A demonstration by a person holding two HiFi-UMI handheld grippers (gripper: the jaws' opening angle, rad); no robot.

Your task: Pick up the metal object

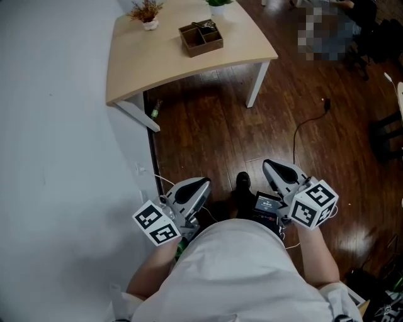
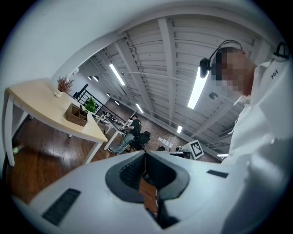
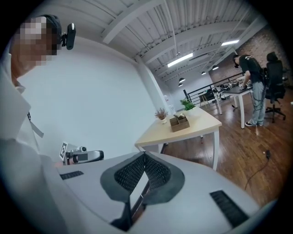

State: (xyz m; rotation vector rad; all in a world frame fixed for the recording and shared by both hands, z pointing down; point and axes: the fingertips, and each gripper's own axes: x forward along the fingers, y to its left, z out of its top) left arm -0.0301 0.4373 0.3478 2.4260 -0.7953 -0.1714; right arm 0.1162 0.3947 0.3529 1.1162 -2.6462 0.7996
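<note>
Both grippers are held low against the person's body, far from the table. My left gripper [image 1: 200, 183] [image 2: 144, 153] is shut, its tips touching with nothing between them. My right gripper [image 1: 268, 164] [image 3: 144, 155] is likewise shut and empty. Across the floor stands a light wooden table [image 1: 157, 66] [image 3: 192, 130]. On it sits a brown divided box [image 1: 201, 38] [image 2: 76, 114] [image 3: 179, 122] with small dark items inside. I cannot make out a metal object from here.
A small pot of dried twigs [image 1: 148, 22] and a green plant [image 1: 218, 3] also stand on the table. A white wall [image 1: 56, 157] runs along the left. On the wooden floor are a black cable [image 1: 302, 132] and a green bottle [image 1: 154, 113]. A person [image 3: 252, 91] stands at distant desks.
</note>
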